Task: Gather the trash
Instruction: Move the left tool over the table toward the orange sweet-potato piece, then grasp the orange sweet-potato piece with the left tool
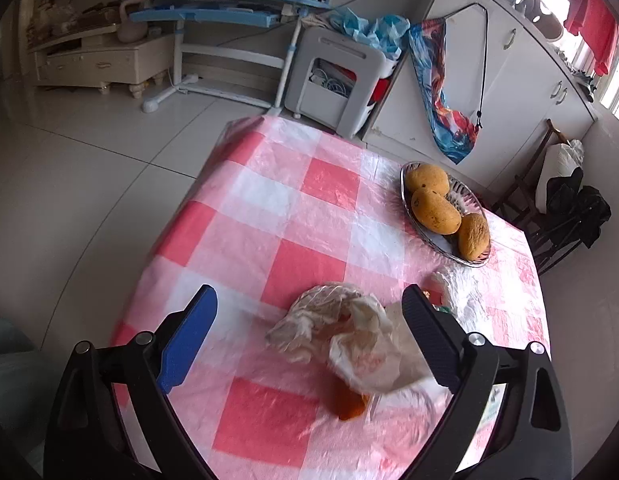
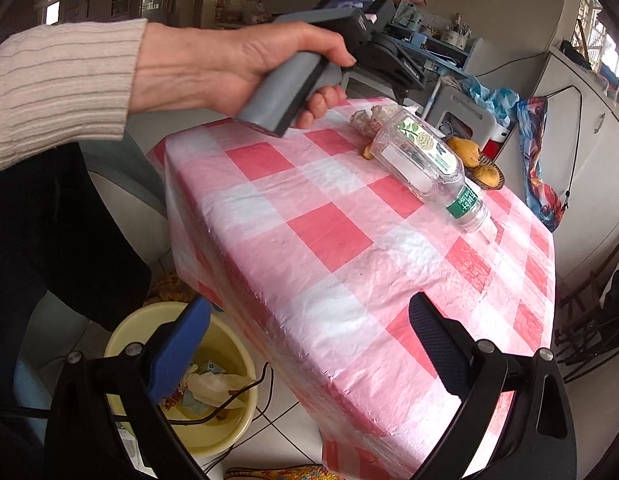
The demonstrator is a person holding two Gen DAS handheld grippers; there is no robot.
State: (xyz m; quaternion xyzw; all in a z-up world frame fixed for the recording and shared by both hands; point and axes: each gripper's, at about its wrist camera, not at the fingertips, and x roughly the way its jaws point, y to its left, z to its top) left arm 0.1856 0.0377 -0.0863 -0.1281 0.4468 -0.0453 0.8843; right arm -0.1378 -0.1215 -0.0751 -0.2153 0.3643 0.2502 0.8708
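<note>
Trash lies on the checked counter point(image 1: 269, 208): a crumpled plastic bag point(image 1: 341, 332) with orange peel point(image 1: 349, 404) under its near edge, and in the right wrist view an empty clear bottle point(image 2: 425, 164) on its side further right. The left gripper point(image 1: 309, 340) hangs wide open just over the bag, its right finger touching or nearly touching the bag's right side. The right gripper point(image 2: 309, 344) is also wide and empty, near the counter's near edge, above a yellow bin point(image 2: 229, 420) on the floor that already holds scraps. The step in hand looks like reaching for the bag. Next, the left gripper should lower, close around the crumpled bulk, and carry it to the bin without shedding the peel.
</note>
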